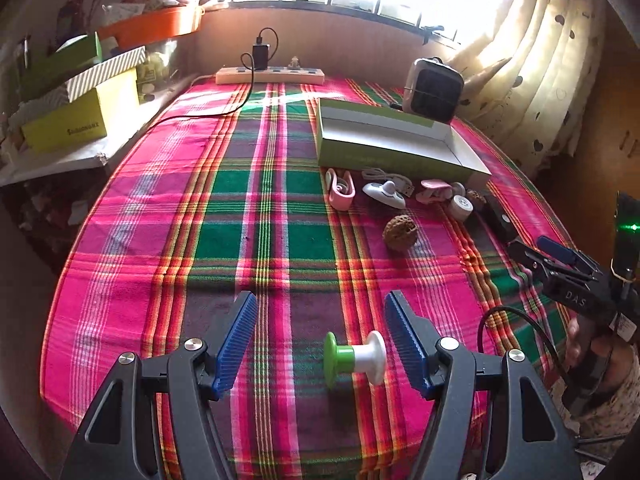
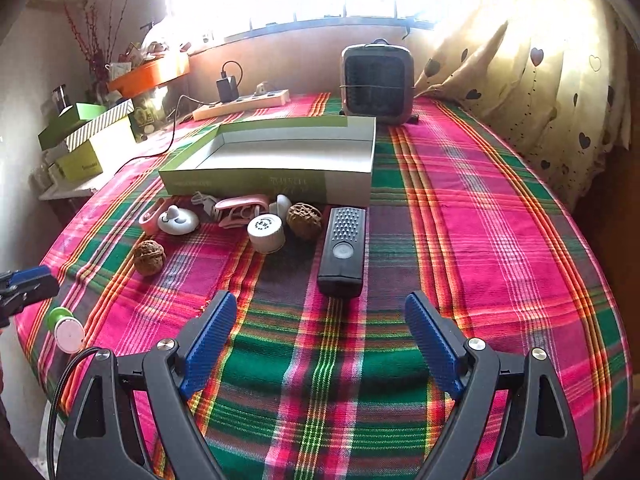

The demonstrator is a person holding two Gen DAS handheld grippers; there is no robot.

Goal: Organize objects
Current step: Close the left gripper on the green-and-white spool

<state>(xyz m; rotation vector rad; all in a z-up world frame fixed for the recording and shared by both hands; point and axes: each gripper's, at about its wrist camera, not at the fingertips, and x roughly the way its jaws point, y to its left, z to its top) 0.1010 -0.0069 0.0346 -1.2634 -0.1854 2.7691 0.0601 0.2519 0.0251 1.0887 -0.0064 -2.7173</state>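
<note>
My left gripper (image 1: 320, 310) is open over the plaid cloth, and a green-and-white spool (image 1: 354, 358) lies between its fingers near the right pad, touching neither. The spool (image 2: 66, 330) also shows at the left edge of the right wrist view. My right gripper (image 2: 320, 312) is open too, just short of a black remote-like device (image 2: 343, 250). In front of an open green-and-white box (image 2: 276, 152) lie two walnuts (image 2: 149, 257) (image 2: 305, 219), a white bottle cap (image 2: 266, 233), a pink clip (image 2: 240, 209), a white knob piece (image 2: 178, 220) and a pink holder (image 1: 341, 189).
A grey heater (image 2: 377, 82) stands behind the box. A power strip (image 1: 270, 74) with a plugged charger sits at the table's far edge, its cable trailing left. Stacked boxes (image 1: 80, 100) fill a shelf on the left. Curtains (image 2: 540, 80) hang at right. A hand (image 1: 592, 344) holds the right gripper's handle.
</note>
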